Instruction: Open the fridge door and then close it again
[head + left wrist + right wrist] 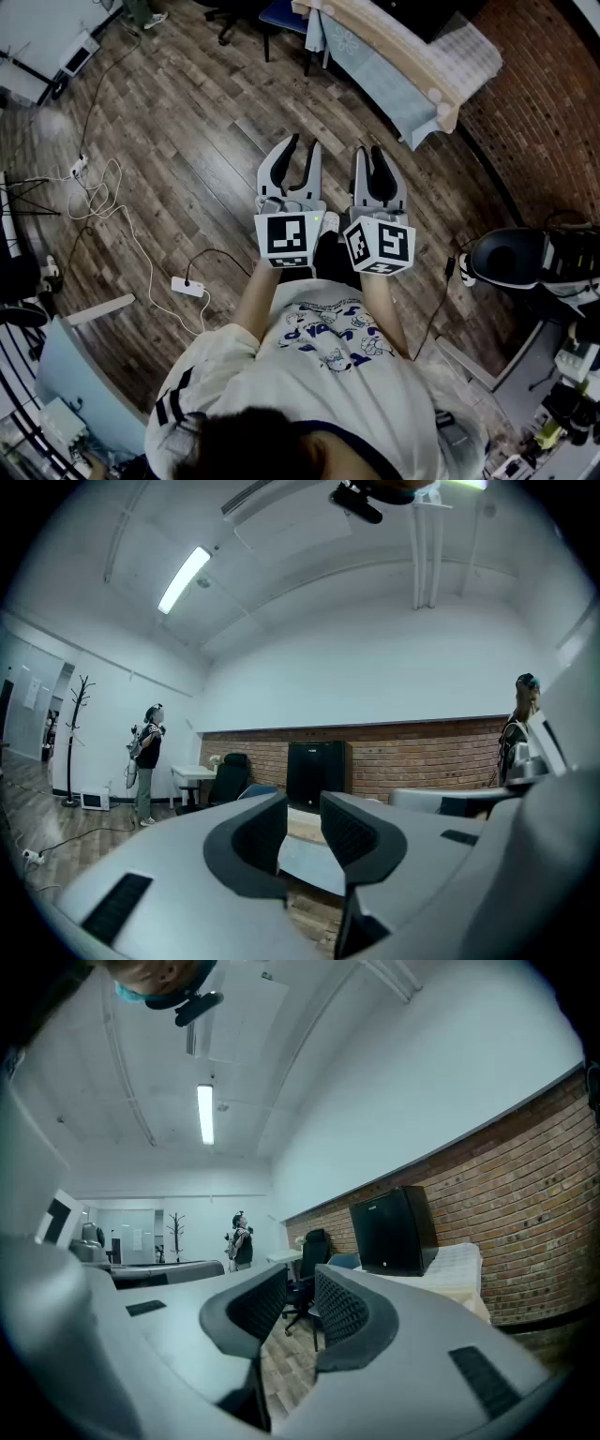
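Black fridge (317,772) shows in both gripper views, not head view.

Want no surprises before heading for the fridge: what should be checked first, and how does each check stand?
1. Left hand-held gripper empty, jaws apart: ok.
2. Right hand-held gripper empty, jaws apart: ok.
3. Black box-shaped fridge door looks shut: ok.
4. Fridge within reach: not ok, it stands well away by the red brick wall.
5. Door handle located: cannot tell, too small.
6. Footing: not ok, a white cable and white power strip lie on the brown wooden floor at the person's left.
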